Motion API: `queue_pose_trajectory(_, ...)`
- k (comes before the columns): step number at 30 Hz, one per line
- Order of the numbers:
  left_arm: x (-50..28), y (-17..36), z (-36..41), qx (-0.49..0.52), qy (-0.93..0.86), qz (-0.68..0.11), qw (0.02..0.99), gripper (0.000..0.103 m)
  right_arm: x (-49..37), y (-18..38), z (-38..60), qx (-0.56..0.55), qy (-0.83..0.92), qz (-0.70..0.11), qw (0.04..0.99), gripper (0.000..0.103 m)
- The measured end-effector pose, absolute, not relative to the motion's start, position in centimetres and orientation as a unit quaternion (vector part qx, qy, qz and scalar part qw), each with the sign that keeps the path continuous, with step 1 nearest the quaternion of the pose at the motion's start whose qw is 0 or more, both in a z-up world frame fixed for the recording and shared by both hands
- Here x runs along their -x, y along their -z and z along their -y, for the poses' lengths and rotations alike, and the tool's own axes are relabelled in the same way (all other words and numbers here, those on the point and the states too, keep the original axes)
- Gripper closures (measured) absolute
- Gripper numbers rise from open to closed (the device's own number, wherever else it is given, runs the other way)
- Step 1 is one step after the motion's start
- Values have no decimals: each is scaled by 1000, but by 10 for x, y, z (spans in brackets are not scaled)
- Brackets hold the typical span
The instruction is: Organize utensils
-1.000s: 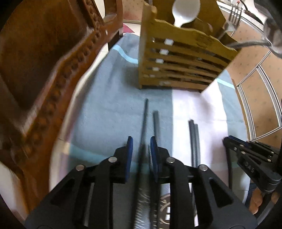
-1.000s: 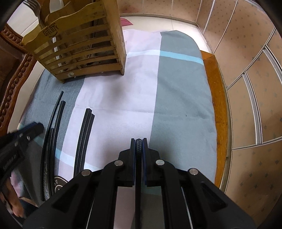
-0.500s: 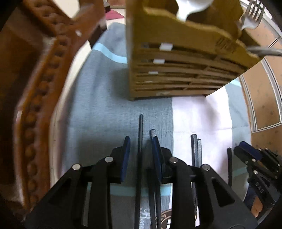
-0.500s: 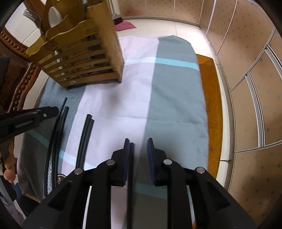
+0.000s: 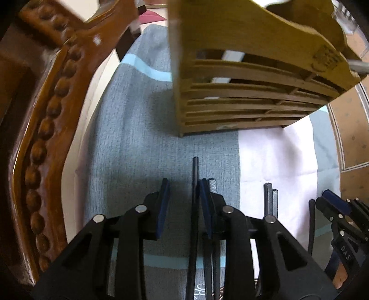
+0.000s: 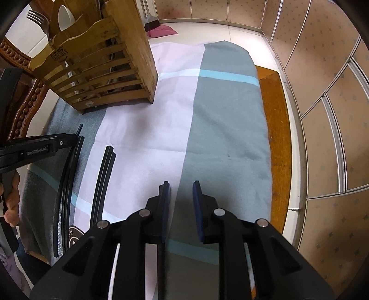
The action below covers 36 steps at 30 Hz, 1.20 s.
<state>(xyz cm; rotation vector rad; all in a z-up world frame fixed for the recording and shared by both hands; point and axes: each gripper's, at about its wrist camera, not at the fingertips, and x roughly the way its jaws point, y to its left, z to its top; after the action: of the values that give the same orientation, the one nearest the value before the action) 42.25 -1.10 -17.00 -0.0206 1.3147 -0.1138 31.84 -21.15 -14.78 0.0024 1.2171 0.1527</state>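
Observation:
Black chopsticks lie on a grey, white and blue cloth in front of a slatted wooden utensil holder. My left gripper points down, open, astride one chopstick that runs close along its right pad; a second chopstick tip shows behind that finger. A pair of chopsticks lies further right. My right gripper is open over the cloth, and a chopstick lies under its left finger. The holder carries a white spoon and a fork.
A carved brown wooden chair frame curves along the left of the table. Past the cloth the bare wooden table edge shows, with tiled wall panels beyond. A pink dustpan lies on the floor behind. A hand holds the left gripper.
The right gripper's jaws went from shut on a chopstick to open, leaving it on the cloth. The left gripper slid forward along its chopstick, closer to the holder, and lower.

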Motion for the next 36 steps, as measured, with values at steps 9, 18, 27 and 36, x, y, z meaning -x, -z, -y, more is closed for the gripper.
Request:
queue_pose_trajectory(9, -422, 167, 30, -12, 56, -605, 795, 98, -322, 149, 206, 9, -67, -575, 816, 83)
queue_pose_trajectory(18, -407, 157, 26, 4, 62, -591, 804, 98, -326, 143, 201, 8, -62, -577, 815, 83)
queue_pose_trajectory(27, -401, 134, 8, 14, 74, -576, 814, 98, -329, 158, 178, 53, -48, -596, 800, 90)
queue_pose_trajectory(36, -372, 73, -15, 31, 76, -518, 851, 98, -303, 103, 177, 24, -69, -534, 842, 96)
